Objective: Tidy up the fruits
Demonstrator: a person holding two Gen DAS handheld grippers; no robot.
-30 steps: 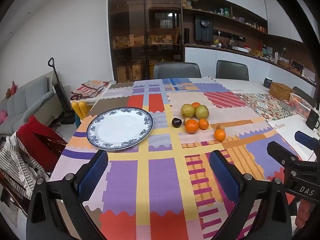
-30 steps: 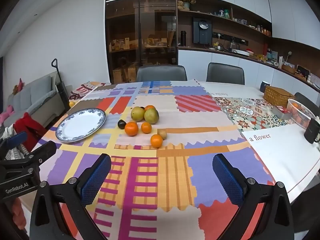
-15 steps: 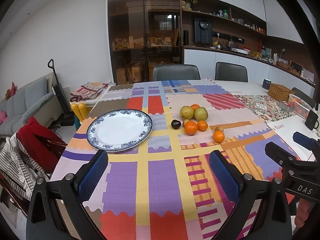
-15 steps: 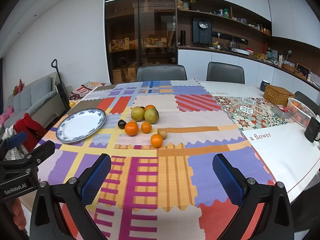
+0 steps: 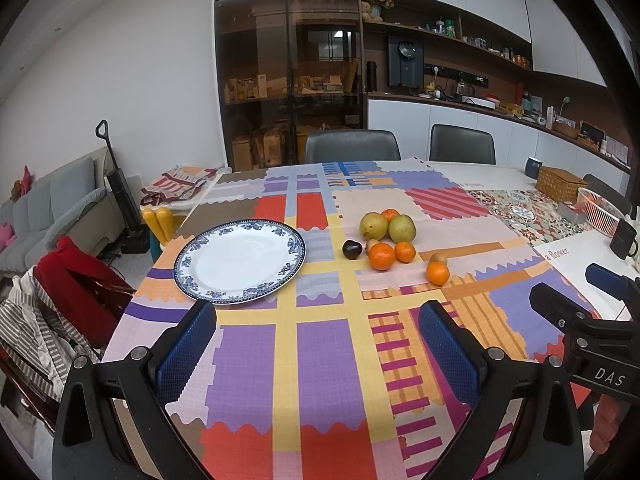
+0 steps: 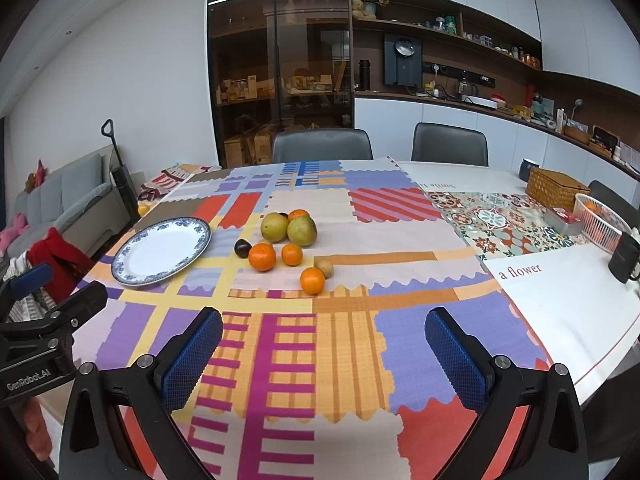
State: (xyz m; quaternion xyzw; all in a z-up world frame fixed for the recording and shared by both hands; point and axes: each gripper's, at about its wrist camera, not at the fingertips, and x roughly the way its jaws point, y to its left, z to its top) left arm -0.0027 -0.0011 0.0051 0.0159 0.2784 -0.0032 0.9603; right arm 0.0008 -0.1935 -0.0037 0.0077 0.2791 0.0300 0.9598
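A blue-rimmed white plate [image 5: 240, 260] [image 6: 160, 250] lies bare on the patchwork tablecloth, left of a cluster of fruit. The cluster holds two green pears [image 5: 374, 226] [image 6: 275, 227], several oranges [image 5: 381, 256] [image 6: 262, 257], a dark plum [image 5: 352, 249] [image 6: 242, 248] and a small brown kiwi [image 5: 439, 257] [image 6: 324, 266]. My left gripper [image 5: 318, 344] hovers open over the near table edge, well short of plate and fruit. My right gripper [image 6: 324, 350] is open too, nothing between its blue pads, to the right of the left one.
On the table's right end stand a wicker box [image 6: 556, 188], a white wire basket [image 6: 604, 220] and a black mug [image 6: 624, 256]. Two grey chairs [image 6: 322, 146] face the far edge. A chair draped with red and striped clothes [image 5: 60, 296] stands at the left.
Both views have drifted only slightly; the fruit and plate lie where they were, and both grippers stay open.
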